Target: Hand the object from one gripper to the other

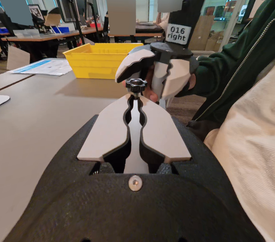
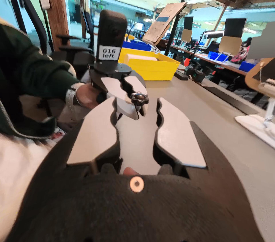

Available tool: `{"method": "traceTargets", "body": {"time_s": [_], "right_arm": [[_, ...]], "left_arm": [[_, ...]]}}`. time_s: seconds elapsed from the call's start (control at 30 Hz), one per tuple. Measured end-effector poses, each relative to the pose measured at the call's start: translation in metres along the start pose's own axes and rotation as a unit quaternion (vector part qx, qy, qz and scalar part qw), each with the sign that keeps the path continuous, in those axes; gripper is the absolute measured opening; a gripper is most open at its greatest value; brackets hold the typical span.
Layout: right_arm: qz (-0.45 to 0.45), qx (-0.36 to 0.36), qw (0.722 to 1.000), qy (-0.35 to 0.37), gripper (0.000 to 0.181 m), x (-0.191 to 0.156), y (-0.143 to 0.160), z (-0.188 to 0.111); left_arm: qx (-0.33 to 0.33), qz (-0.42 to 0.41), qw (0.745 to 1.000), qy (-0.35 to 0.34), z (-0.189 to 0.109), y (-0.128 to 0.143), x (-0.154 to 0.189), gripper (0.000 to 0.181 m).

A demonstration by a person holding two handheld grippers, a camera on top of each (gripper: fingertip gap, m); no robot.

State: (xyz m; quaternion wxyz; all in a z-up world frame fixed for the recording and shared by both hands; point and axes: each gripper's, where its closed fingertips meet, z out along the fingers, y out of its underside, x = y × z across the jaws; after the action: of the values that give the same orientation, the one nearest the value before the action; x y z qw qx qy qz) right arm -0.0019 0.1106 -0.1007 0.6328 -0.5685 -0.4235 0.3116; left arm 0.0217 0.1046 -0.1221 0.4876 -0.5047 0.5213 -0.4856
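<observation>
Left wrist view: the left hand-held gripper [image 1: 135,98] pinches the threaded stem of a black star-knob screw [image 1: 136,85], held above the counter [image 1: 44,116] in front of the yellow bin [image 1: 95,62]. The right hand-held gripper [image 2: 136,101] is spread, just beside the knob.

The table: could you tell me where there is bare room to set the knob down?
Bare table lies between the left gripper, which holds the knob, and the yellow bin. It is crowded by the papers and, in the right view, the white stand.
</observation>
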Motion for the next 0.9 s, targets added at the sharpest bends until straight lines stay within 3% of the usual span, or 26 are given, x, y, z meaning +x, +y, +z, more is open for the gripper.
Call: {"method": "traceTargets", "body": {"time_s": [0.2, 0.4, 0.9], "right_arm": [[0.135, 0.050, 0.989, -0.039, 0.041, 0.000, -0.010, -0.004], [0.123, 0.051, 0.991, -0.033, 0.035, -0.001, -0.012, -0.005], [0.108, 0.043, 0.992, -0.038, 0.023, -0.003, -0.011, -0.006]], "left_arm": [[0.027, -0.007, 1.000, -0.003, 0.004, -0.008, 0.007, 0.006], [0.045, -0.039, 0.998, -0.007, 0.004, -0.010, 0.007, 0.006], [0.036, -0.010, 0.999, -0.009, 0.006, -0.009, 0.011, 0.006]]}}
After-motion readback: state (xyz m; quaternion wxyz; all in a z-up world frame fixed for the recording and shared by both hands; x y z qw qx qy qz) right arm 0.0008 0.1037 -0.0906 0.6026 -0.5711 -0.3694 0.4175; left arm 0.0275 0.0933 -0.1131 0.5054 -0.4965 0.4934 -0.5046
